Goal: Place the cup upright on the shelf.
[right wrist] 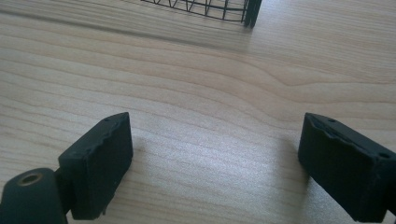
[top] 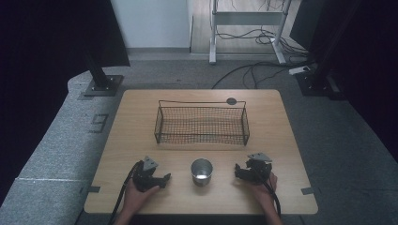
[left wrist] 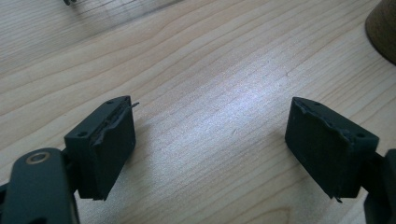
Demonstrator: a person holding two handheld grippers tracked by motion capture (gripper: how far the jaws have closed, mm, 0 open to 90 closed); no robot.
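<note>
A shiny metal cup [top: 202, 171] stands upright near the front middle of the wooden table [top: 141, 122]. Behind it sits a black wire mesh basket [top: 202, 124]. My left gripper [top: 165, 178] rests low at the table's front left, a hand's width left of the cup, its jaws wide apart over bare wood [left wrist: 210, 135]. The cup's edge [left wrist: 384, 28] shows at the top right of the left gripper view. On the cup's other side my right gripper [top: 239, 172] is open too, nothing between its jaws [right wrist: 215, 158]. A corner of the basket [right wrist: 224, 9] shows ahead of it.
A small dark round disc [top: 231, 101] lies at the table's back edge behind the basket. Black stands [top: 101, 79] and cables [top: 253, 70] are on the grey floor beyond the table. Bare wood lies between the basket and the grippers.
</note>
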